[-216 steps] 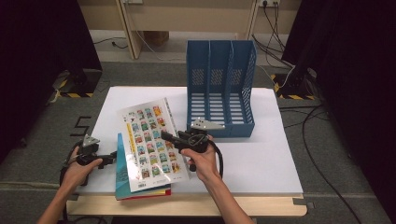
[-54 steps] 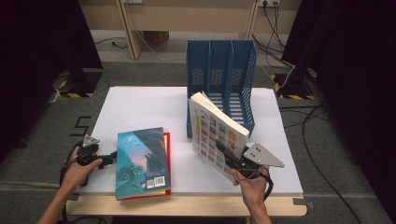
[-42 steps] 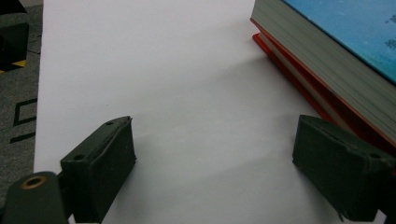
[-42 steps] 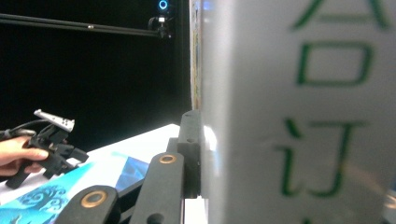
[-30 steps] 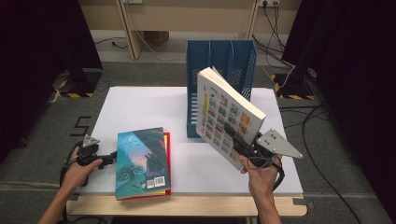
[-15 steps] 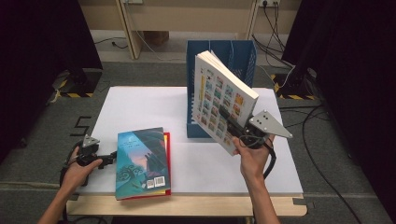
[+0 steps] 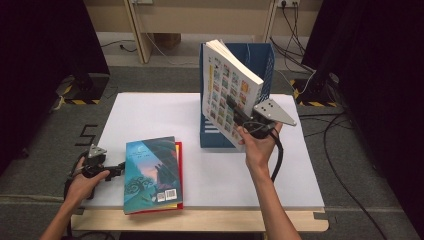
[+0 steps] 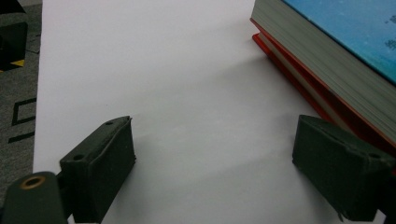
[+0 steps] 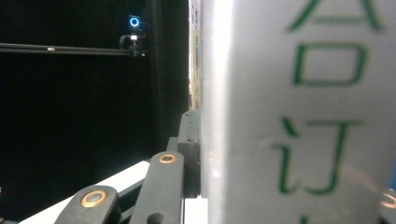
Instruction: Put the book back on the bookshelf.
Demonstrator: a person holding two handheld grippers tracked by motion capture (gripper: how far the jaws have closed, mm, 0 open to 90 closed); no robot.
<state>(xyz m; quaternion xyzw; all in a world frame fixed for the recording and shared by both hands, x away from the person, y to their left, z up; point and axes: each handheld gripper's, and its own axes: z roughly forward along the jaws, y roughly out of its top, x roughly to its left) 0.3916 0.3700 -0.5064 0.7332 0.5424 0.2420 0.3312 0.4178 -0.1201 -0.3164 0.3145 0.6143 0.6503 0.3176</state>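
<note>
My right gripper (image 7: pixel 239 114) is shut on a thick white book (image 7: pixel 227 85) with rows of small coloured pictures on its cover. It holds the book upright in the air, in front of and above the blue file rack (image 7: pixel 260 60). In the right gripper view the book's spine (image 9: pixel 289 112) with green characters stands close up, one black jaw pressed on its left side. My left gripper (image 7: pixel 120 170) rests open on the white table (image 7: pixel 150 115) at the front left. Its pads (image 8: pixel 100 168) are spread wide, just left of a blue-covered book (image 7: pixel 152 172) lying on a red one (image 8: pixel 299 88).
The blue file rack stands at the back middle of the table, with several upright slots. Dark curtains close both sides. Cables lie on the floor at the right. Bare table lies between the stacked books and the rack.
My right gripper has lifted the picture book from flat on the stack, carried it right, then raised it up towards the file rack. The left gripper has stayed put.
</note>
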